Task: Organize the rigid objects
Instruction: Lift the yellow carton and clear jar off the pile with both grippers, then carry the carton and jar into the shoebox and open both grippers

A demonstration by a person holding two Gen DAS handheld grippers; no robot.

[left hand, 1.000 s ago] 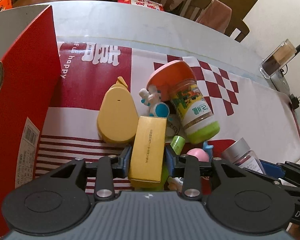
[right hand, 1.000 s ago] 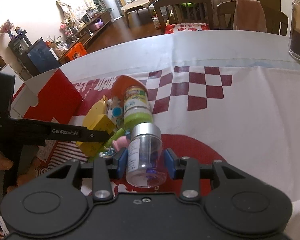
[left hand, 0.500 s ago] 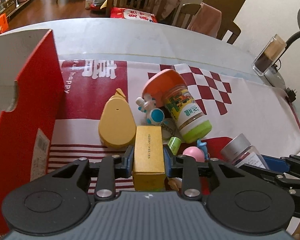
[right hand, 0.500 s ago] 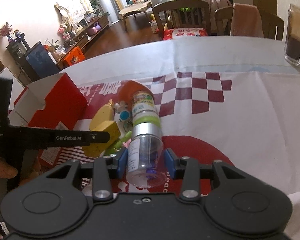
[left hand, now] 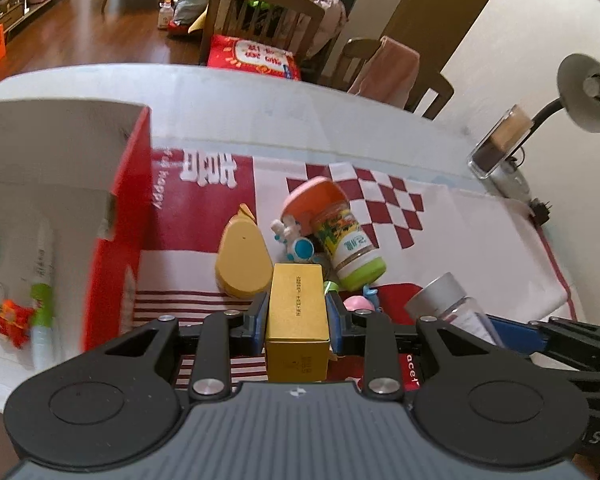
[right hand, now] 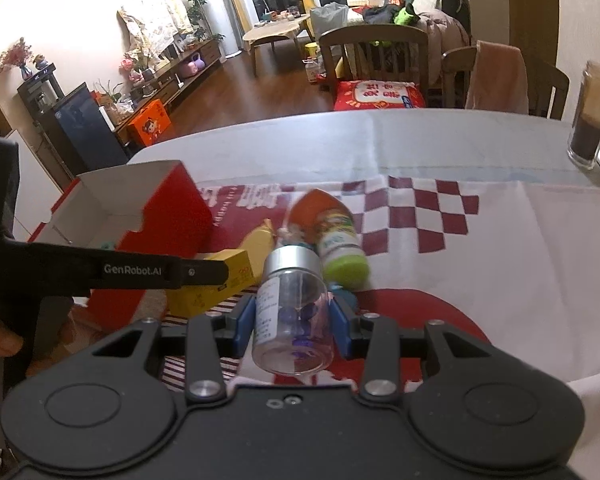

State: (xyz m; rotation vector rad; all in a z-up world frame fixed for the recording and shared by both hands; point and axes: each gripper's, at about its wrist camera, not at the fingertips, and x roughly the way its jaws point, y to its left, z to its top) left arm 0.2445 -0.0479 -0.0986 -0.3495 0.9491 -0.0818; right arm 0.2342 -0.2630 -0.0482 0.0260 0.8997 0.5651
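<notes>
Both of your hands have lifted since a second ago: the pile on the cloth (left hand: 480, 240) sits lower and smaller in both wrist views, and the red box (left hand: 120, 216) now shows its open inside on the left. Your left gripper (left hand: 296, 316) is clamped on the gold carton (left hand: 296, 304); its jaws closed a touch further over the last second and have levelled off, pads flat on both long sides, carton clear of the cloth. Your right gripper (right hand: 292, 320) is closed on the clear bottle (right hand: 290, 312), grip unchanged, silver cap pointing away from you. I read that as both picks done and the carry started; the box is the likely drop, just left of the pile. The carton is a rigid rectangular pack, glossy gold with a line of small print along its top face, held lengthwise and roughly level, so it should not slip. The bottle is see-through with a white label and a few blue pieces loose inside; it is round, so watch for roll in the pads. Left on the cloth: yellow pear case (left hand: 242, 260), orange-lid jar (left hand: 336, 236) on its side, small blue-white figure (left hand: 296, 244), pink piece (left hand: 358, 304). The box already holds a tube (left hand: 42, 292) and a key ring (left hand: 4, 312).
</notes>
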